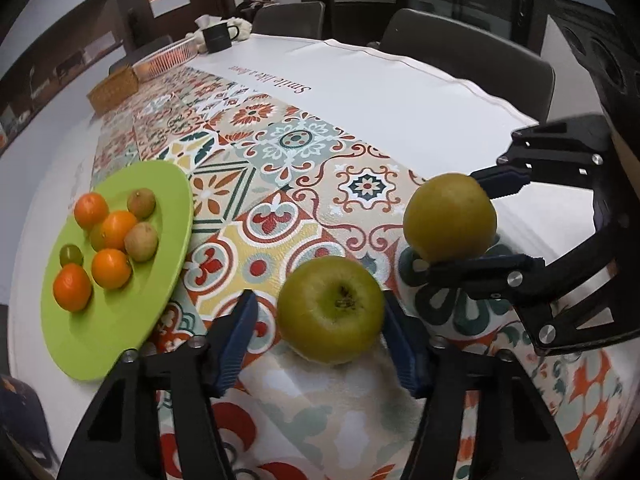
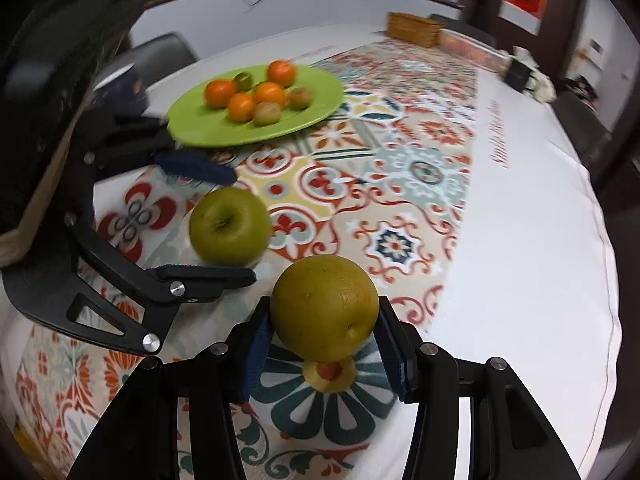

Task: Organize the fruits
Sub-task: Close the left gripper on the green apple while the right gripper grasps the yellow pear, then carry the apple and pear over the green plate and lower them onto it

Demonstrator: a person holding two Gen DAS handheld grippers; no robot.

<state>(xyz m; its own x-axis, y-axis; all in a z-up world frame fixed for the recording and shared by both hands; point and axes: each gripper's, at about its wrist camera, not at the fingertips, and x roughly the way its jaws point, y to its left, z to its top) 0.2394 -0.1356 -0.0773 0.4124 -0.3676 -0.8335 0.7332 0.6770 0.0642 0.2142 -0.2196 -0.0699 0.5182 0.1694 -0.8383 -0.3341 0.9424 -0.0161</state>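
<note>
Two green apples are sitting near the table's edge, each framed by a gripper. The left gripper [image 1: 316, 340] is standing with its blue pads [image 1: 236, 340] spread wide around the near apple [image 1: 331, 309]; that apple is resting stem-up on the patterned cloth [image 1: 280, 148], and a gap is showing between it and the left-hand pad, so the jaws are apart and not gripping. Whether the other pad is touching the apple, I cannot tell.

The right gripper [image 2: 324, 348] is clamping the second apple [image 2: 325, 309] between its pads, one pressed to each side. This apple is lying tilted, its dimple pointing down and to the side. Whether it is lifted off the cloth or only just resting on it is hard to say from here.

The two apples are lying close together, just beside one another, with the grippers coming at them from crossing directions.

Further along the cloth a green plate [image 1: 160, 280] is holding a small heap of fruit: four oranges [image 1: 111, 269], two brownish-green round fruits [image 1: 141, 242] and a small dark green one [image 1: 71, 255]. The plate is sitting apart from both apples.

At the far end a wicker basket [image 1: 114, 89], a wire tray [image 1: 166, 58] and a dark mug [image 1: 218, 37] are standing.
</note>
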